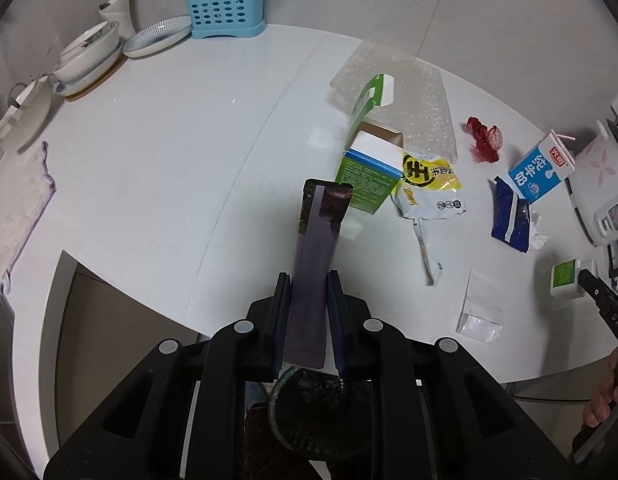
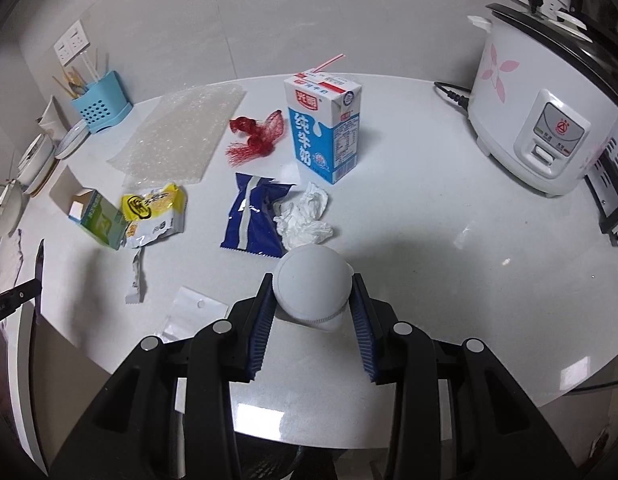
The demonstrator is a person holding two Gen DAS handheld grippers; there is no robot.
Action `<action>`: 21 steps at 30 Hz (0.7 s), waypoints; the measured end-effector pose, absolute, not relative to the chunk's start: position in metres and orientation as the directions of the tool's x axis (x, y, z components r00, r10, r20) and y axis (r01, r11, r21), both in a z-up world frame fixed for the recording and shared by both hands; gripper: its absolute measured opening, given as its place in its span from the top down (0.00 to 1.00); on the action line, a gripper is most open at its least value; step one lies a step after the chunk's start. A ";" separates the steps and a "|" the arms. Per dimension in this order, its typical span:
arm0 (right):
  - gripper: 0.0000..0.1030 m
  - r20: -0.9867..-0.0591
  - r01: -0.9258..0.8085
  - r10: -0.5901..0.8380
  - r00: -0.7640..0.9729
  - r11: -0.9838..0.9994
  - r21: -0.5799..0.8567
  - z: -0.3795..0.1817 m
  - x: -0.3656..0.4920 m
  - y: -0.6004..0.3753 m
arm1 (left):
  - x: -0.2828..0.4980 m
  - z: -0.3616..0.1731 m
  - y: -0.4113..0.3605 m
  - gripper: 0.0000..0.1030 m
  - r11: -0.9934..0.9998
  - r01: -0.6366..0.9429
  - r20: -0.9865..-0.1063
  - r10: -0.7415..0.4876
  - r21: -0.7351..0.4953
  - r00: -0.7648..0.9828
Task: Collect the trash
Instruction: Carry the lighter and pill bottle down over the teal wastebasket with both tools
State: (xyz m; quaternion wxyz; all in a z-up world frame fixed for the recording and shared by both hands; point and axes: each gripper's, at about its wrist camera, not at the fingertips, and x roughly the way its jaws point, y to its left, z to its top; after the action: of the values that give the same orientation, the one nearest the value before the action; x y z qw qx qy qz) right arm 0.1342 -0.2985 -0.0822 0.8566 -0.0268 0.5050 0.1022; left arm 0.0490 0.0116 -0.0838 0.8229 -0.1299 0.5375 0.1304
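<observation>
Left gripper (image 1: 309, 280) is clamped on a long dark wrapper (image 1: 319, 256), which stands up from the narrow jaws, its printed end furthest from them. Judged light and floppy, so a pinch across the flat faces suits it (a slick film could slide out). Just below the jaws, a dark mesh bin (image 1: 309, 404) shows only in part.

Right gripper (image 2: 313, 296) holds a white domed object (image 2: 311, 288) between moderately spread pads; what it is, I cannot tell. It looks stiff, smooth and rounded, so prone to slip.

Ahead of it on the counter (image 2: 429, 240): crumpled tissue (image 2: 305, 216), blue packet (image 2: 255, 216), milk carton (image 2: 325, 128).
</observation>
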 end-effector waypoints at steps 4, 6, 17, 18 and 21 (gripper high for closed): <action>0.65 -0.867 -0.234 0.154 0.474 0.971 0.044 -0.081 0.124 -0.295 | 0.040 -0.084 0.002 0.83 0.933 -0.352 -0.920 0.070 -0.077 0.387; 0.65 -0.867 -0.232 0.152 0.475 0.972 0.043 -0.079 0.118 -0.295 | 0.034 -0.085 -0.002 0.83 0.937 -0.339 -0.920 0.056 -0.086 0.389; 0.65 -0.835 -0.150 0.122 0.536 0.988 0.049 -0.059 0.060 -0.271 | 0.001 -0.077 -0.010 0.84 0.979 -0.171 -0.893 -0.022 -0.111 0.450; 0.65 -0.832 -0.152 0.119 0.542 0.987 0.042 -0.058 0.053 -0.266 | -0.003 -0.077 -0.011 0.84 0.982 -0.154 -0.889 -0.029 -0.111 0.457; 0.65 -0.826 -0.143 0.122 0.551 0.988 0.051 -0.057 0.033 -0.257 | -0.016 -0.080 -0.012 0.84 0.986 -0.110 -0.889 -0.064 -0.128 0.454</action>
State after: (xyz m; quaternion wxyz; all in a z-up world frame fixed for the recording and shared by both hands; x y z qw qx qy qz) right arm 0.0329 -0.2566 -0.0575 0.8805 -0.0108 0.4679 0.0753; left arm -0.0162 -0.0122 -0.0796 0.8486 -0.0835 0.5223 0.0134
